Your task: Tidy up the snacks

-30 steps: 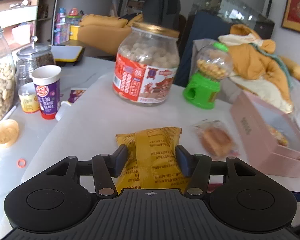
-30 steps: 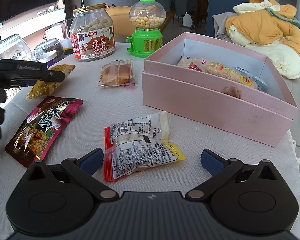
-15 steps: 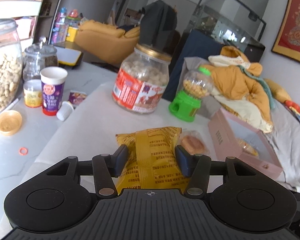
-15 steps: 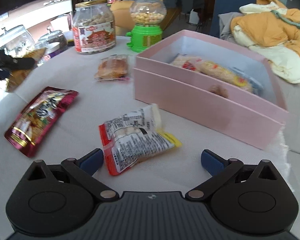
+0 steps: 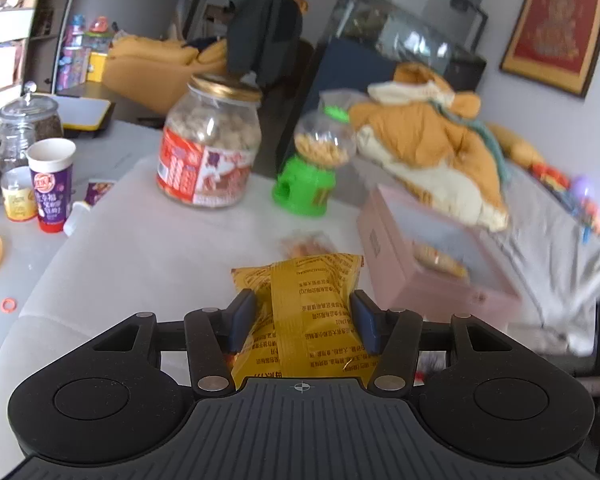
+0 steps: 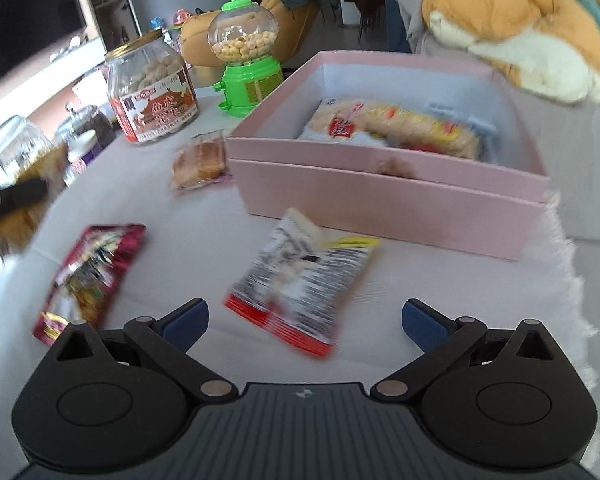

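Left gripper: jaws closed on the yellow packet, pads pressing both sides of it, packet held clear of the cloth. Compared with one second ago, the view past this gripper has swung right: the pink box now lies just beyond and to the right of the packet, where earlier the peanut jar stood straight ahead. Judgement: the packet is in transit to the box and has not yet been released.

Right gripper: jaws spread wide, holding nothing. It hangs over the white-and-red packet, which lies flat on the cloth between the two fingers' lines but untouched. Since half a second ago this packet appears turned and nearer the box wall; blur prevents certainty.

Outward: maroon packet to the left on the cloth, cake packet beside the box corner. The box already holds several packets. Green dispenser and jar stand behind.

Judgement: three packets remain loose; the task is partly done.
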